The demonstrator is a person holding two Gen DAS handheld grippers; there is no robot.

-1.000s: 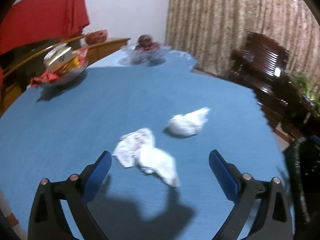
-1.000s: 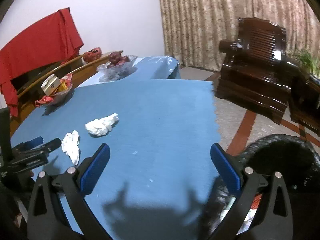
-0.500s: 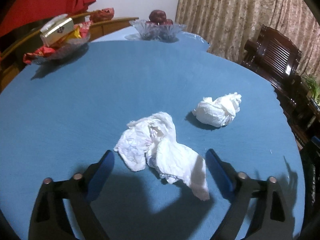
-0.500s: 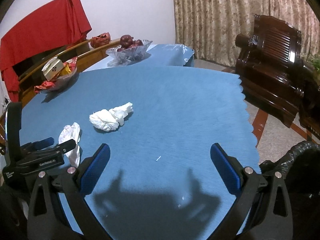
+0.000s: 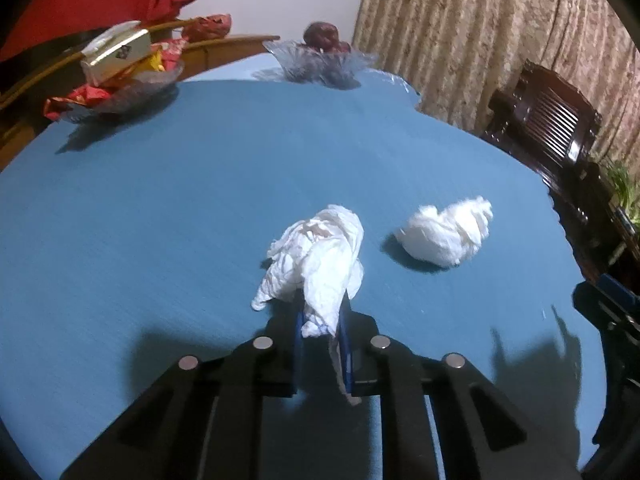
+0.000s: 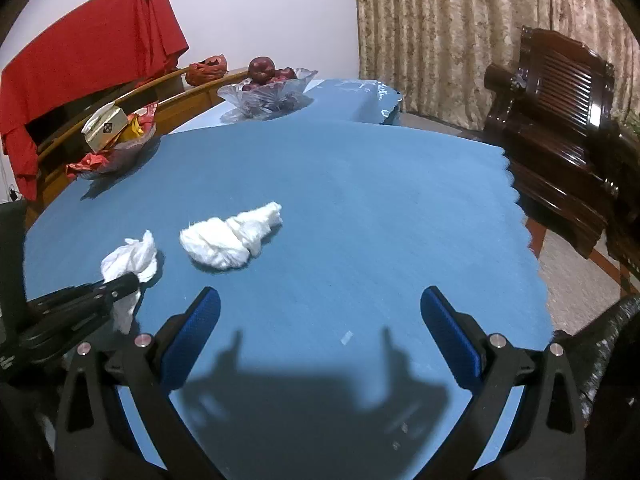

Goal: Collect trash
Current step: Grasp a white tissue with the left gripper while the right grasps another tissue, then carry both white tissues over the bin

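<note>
Left wrist view: left tongs (image 5: 320,320) just clamped shut on the near end of a crumpled tissue (image 5: 320,256), low against the blue counter (image 5: 160,208) so the limp paper bunches between the pads. Second tissue wad (image 5: 444,236) just beside, untouched. Right tongs (image 6: 320,332) spread wide and empty, hovering short of that wad, probably ready for it. Black bin bag (image 6: 600,344) at the counter's edge, likely the drop point.

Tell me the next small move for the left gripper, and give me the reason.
Probably lift. The left gripper has just closed its jaws on the crumpled tissue, which still rests on the blue tablecloth. Raising it would clear the cloth before carrying it toward the black trash bag. The second tissue wad stays for the open right gripper.
</note>
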